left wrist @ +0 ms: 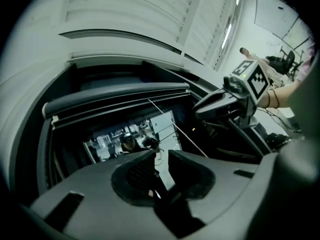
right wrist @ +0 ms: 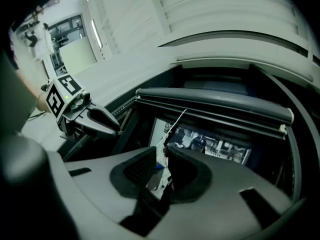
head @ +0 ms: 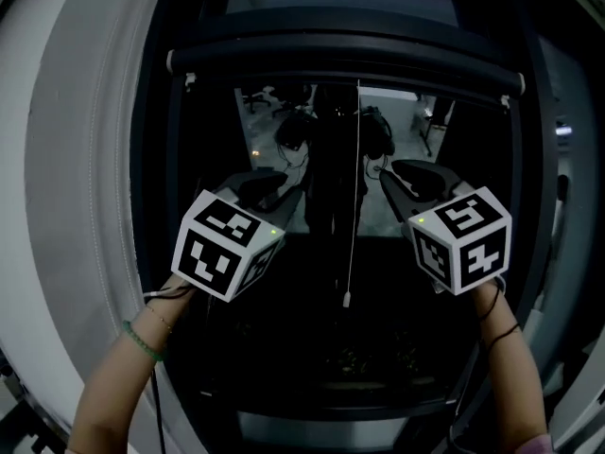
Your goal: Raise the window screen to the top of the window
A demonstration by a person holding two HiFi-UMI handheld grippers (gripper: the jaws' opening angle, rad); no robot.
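The window screen [head: 345,64] sits rolled up as a dark bar across the head of the window [head: 154,206], with dark bare glass [head: 284,348] below it. By that, the lifting itself looks done or all but done, and the step in hand is most likely the finish.

The pull cord [head: 355,187] hangs straight down from the middle of the bar and ends in a small toggle [head: 347,300] over the lower glass. It runs between the two tools and seems to touch neither.

The left tool [head: 274,187] is held up in front of the glass, left of the cord. Its jaws are spread by a narrow gap with nothing between them, and the cord passes off to its right.

The right tool [head: 406,180] is level with it, just right of the cord. Its jaws are also slightly apart. In the right gripper view the cord runs down close to the jaw tips, but it looks to pass beyond them rather than being pinched.

If the bar is fully home, the next move is simply to draw both tools back clear of the cord. If it sags, one tool should close on the cord and pull it straight down — steadily, not sideways — until the bar seats.
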